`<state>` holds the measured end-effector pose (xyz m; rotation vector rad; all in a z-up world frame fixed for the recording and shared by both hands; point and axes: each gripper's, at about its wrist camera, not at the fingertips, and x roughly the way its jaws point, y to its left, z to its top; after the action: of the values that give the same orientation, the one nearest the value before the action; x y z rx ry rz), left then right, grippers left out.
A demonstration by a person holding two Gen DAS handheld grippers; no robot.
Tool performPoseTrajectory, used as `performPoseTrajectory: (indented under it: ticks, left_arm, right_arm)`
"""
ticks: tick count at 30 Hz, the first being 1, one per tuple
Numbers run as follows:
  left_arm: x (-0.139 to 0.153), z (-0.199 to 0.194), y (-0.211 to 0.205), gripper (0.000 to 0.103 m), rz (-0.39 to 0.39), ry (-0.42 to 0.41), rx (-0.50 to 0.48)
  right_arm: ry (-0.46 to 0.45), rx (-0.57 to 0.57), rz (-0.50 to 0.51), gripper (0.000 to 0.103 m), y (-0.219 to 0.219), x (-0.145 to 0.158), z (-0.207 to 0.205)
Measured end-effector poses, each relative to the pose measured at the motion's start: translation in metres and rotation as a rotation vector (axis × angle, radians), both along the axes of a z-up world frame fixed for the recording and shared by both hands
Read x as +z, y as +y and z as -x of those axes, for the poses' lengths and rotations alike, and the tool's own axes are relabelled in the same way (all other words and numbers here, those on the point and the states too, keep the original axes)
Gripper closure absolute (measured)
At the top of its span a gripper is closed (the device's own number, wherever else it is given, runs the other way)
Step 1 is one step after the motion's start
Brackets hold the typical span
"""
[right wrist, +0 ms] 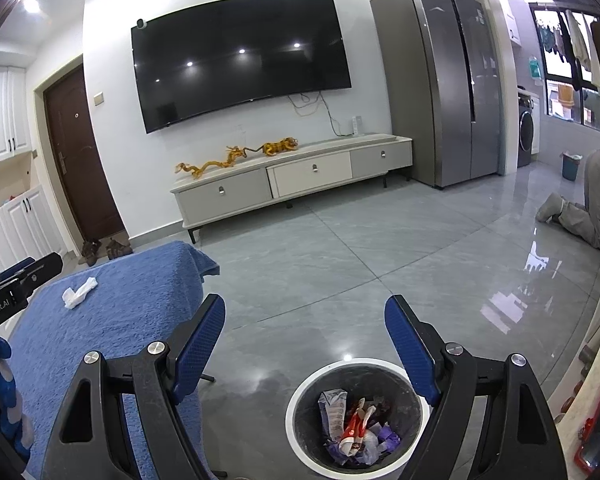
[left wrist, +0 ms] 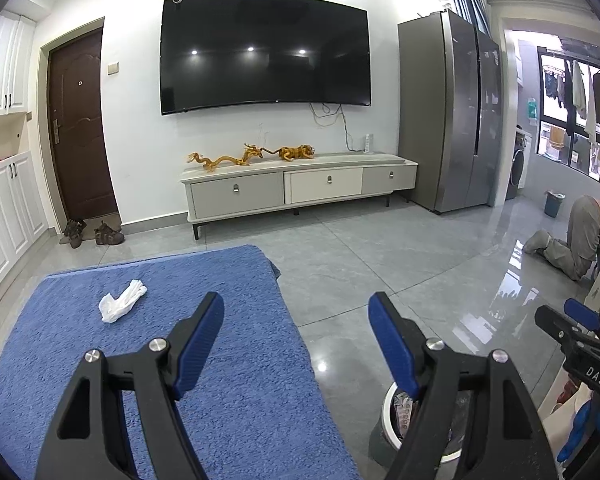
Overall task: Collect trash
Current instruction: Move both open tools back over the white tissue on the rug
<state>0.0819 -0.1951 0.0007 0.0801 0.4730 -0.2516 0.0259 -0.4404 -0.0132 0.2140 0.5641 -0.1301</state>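
A crumpled white tissue (left wrist: 122,306) lies on the blue towel-covered table (left wrist: 228,360), toward its far left; it also shows in the right wrist view (right wrist: 79,293). My left gripper (left wrist: 296,320) is open and empty, above the table's right edge, to the near right of the tissue. My right gripper (right wrist: 305,322) is open and empty, above the floor just over a white-rimmed trash bin (right wrist: 296,432) that holds wrappers and crumpled paper. The bin shows partly behind my left finger in the left wrist view (left wrist: 392,432).
A TV stand (left wrist: 300,188) with ornaments stands against the far wall under a large TV. A grey fridge (left wrist: 448,112) stands at the right. A person (right wrist: 596,200) kneels on the floor at far right. Shoes (left wrist: 94,233) lie by the door.
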Motion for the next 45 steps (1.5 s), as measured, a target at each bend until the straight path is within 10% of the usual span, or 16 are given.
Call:
performPoseTrajectory:
  ticks: [17,28,45]
  left_arm:
    - [-0.016,-0.009,0.070,0.029,0.025,0.069,0.016]
    - [-0.050,-0.037,0.194,0.029,0.081,0.161,0.132]
    - [-0.103,-0.148,0.276,0.029,0.091,0.287,0.174]
  right_arm:
    - [0.012,0.048,0.031,0.022,0.052,0.011,-0.008]
    - [0.032,0.166,0.058,0.022,0.129,0.018,-0.044]
    - [0.151,0.390,-0.005,0.022,0.227,-0.026,-0.125]
